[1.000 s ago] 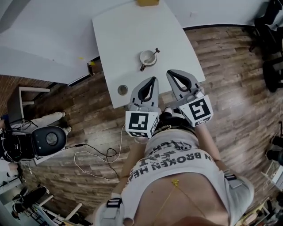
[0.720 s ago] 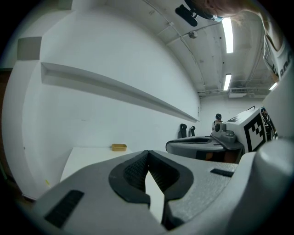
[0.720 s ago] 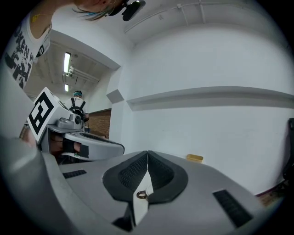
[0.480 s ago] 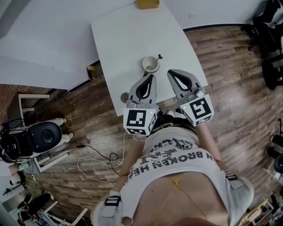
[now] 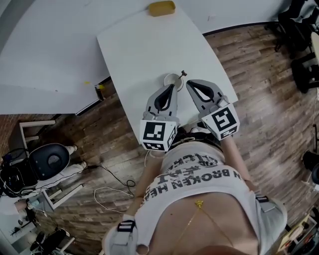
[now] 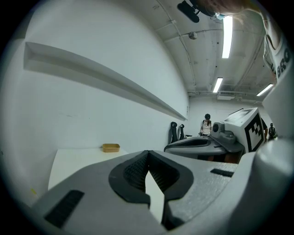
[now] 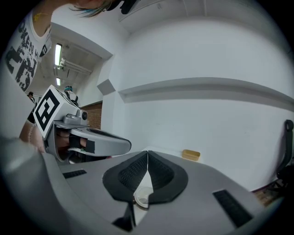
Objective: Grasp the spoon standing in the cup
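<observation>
A white cup (image 5: pixel 171 78) stands near the front edge of the white table (image 5: pixel 134 45), and a spoon (image 5: pixel 182 74) leans out of it to the right. My left gripper (image 5: pixel 173 87) is shut and empty, its tip just in front of the cup and covering the near rim. My right gripper (image 5: pixel 190 82) is also shut and empty, its tip just right of the cup below the spoon's handle. In the right gripper view the cup (image 7: pixel 142 198) shows low through the gap behind the closed tips (image 7: pixel 147 153). In the left gripper view the tips (image 6: pixel 147 153) meet and the cup is hidden.
A small yellow tray (image 5: pixel 161 8) lies at the table's far edge, against the white wall; it shows too in both gripper views (image 6: pixel 110 147) (image 7: pixel 190 154). Wooden floor surrounds the table; a stool and cables (image 5: pixel 50 159) lie to the left.
Both grippers have moved forward over the table's front edge towards the cup. The cup was well ahead of the tips; now it sits right at them. Both stay shut.
</observation>
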### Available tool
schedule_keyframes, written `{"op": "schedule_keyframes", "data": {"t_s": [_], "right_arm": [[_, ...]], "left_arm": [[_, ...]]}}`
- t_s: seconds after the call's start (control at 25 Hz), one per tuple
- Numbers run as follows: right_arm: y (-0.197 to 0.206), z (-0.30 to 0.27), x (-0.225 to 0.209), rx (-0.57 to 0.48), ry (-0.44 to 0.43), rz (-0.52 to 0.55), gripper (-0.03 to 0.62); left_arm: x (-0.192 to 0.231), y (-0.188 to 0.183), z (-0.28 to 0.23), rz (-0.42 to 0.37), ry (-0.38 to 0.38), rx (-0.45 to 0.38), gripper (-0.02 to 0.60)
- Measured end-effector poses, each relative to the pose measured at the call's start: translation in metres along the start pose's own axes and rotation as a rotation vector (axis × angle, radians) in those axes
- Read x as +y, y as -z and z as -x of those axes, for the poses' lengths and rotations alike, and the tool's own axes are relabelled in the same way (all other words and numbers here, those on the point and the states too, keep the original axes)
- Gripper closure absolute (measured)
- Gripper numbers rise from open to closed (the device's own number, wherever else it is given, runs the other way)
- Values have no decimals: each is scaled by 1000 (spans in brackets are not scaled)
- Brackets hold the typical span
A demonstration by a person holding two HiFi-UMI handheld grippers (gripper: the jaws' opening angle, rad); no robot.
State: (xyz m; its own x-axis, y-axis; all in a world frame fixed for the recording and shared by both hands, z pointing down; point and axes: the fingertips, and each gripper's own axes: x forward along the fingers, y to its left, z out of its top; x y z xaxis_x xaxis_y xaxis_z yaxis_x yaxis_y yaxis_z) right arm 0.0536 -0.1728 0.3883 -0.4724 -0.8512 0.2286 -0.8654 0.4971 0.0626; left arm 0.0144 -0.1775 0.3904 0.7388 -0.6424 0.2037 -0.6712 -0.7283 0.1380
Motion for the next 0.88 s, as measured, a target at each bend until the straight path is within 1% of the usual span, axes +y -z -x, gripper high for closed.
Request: {"op": "schedule_keyframes", "data": {"t_s": [0.28,0.56,0.68,0.88], "right_arm": [[8,-23,2,28,13,5,586],[22,-32,-9,65,10,6,586],[27,-35,-18,84,-8,16,586],[26,-41,-31,105,-69,35,586]], "left_arm": [[25,13,3,7,-4,19,586],[37,27,2,21,-39,40,585],[41,29,-2,35,-77,40,584],[51,24,-7,91,-171,22,586]]}}
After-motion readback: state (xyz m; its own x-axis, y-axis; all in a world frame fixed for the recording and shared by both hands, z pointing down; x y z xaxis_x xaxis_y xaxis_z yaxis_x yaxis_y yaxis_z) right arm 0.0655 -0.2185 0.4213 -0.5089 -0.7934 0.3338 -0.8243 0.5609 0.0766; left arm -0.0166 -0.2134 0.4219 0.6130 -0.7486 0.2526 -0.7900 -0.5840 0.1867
